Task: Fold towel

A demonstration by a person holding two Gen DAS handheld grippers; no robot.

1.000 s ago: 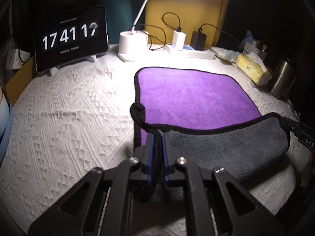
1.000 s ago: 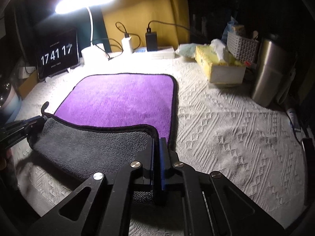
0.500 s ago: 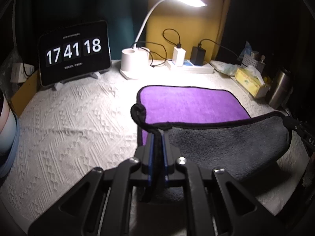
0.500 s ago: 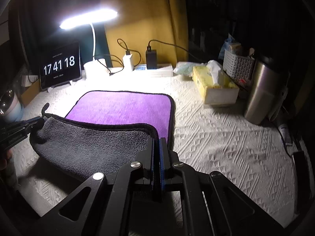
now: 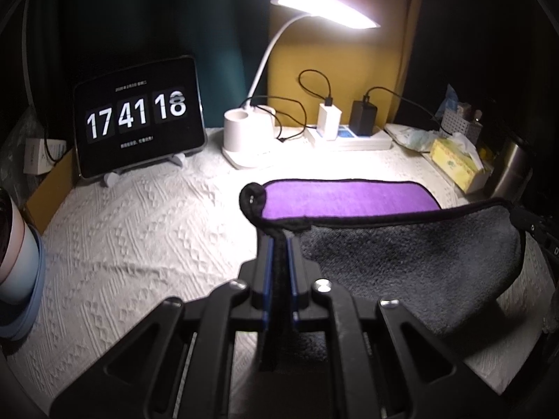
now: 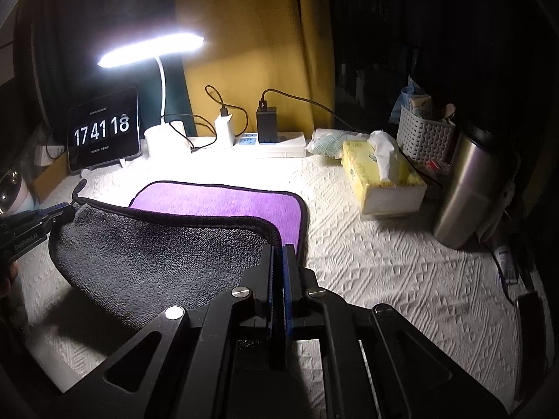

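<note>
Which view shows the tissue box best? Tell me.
The right wrist view: the yellow tissue box sits near, well lit, a tissue sticking out of its top. In the left wrist view it is small and dim at the right edge, beyond the lifted towel.

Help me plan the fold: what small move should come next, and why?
Probably carry both held corners forward toward the far edge. The left gripper and right gripper each pinch a near corner of the towel, lifted grey-side up, with purple still uncovered.
</note>
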